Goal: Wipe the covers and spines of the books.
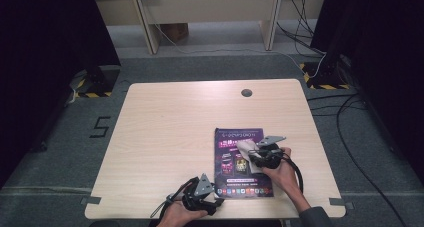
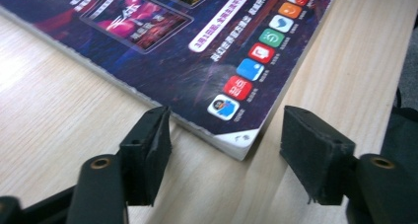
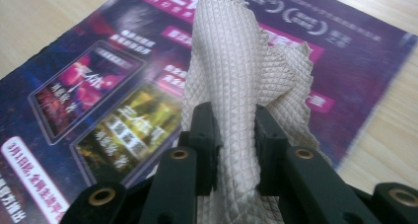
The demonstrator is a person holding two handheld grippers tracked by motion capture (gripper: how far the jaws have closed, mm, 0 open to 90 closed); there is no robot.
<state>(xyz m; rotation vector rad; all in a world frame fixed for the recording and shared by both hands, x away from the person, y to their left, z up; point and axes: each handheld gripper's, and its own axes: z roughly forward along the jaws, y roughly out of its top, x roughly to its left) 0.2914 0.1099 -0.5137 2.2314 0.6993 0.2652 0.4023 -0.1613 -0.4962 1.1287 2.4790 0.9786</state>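
Note:
A purple magazine (image 1: 234, 137) lies flat on the wooden table (image 1: 165, 137), right of centre near the front. A white waffle-textured cloth (image 3: 236, 61) rests on its cover, and my right gripper (image 3: 235, 130) is shut on a bunched fold of it. In the high view that gripper (image 1: 254, 155) sits over the magazine's right half with the cloth (image 1: 243, 148) under it. My left gripper (image 2: 226, 140) is open, its jaws standing either side of the magazine's near corner (image 2: 239, 144) without touching it. From above, the left gripper (image 1: 216, 201) is at the magazine's front left corner.
A round cable hole (image 1: 246, 93) sits near the table's far edge. Beyond the table are white desk legs (image 1: 150, 27), a cardboard box (image 1: 175, 32) on the floor, and cables (image 1: 345, 112) on the floor to the right. The table's front edge is close under both hands.

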